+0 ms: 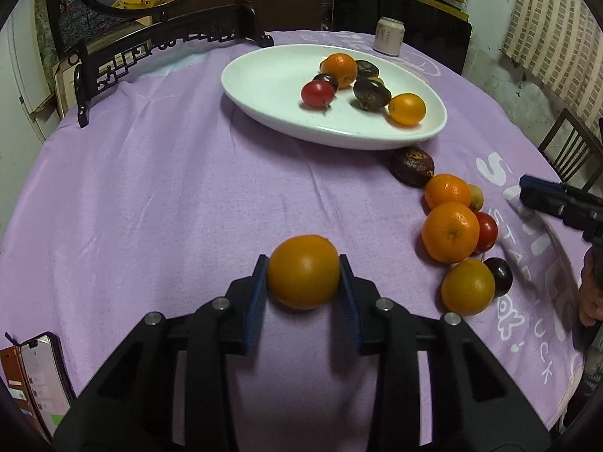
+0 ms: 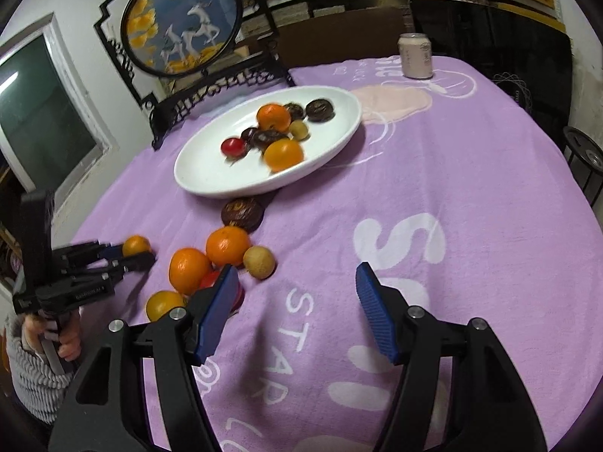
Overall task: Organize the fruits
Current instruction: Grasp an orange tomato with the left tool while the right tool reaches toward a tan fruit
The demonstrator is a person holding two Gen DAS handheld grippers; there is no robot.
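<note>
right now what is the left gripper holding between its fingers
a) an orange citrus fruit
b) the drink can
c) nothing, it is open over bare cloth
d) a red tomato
a: the left gripper has its blue pads pressed against both sides of an orange citrus fruit, above the purple tablecloth; the right wrist view shows the same fruit at its fingertips.

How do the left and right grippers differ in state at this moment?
The left gripper is shut on an orange fruit, pads pressing both its sides; the right gripper stands wide open and holds nothing. The left points toward the white plate; the right is over bare purple cloth. Both have blue ribbed pads.
</note>
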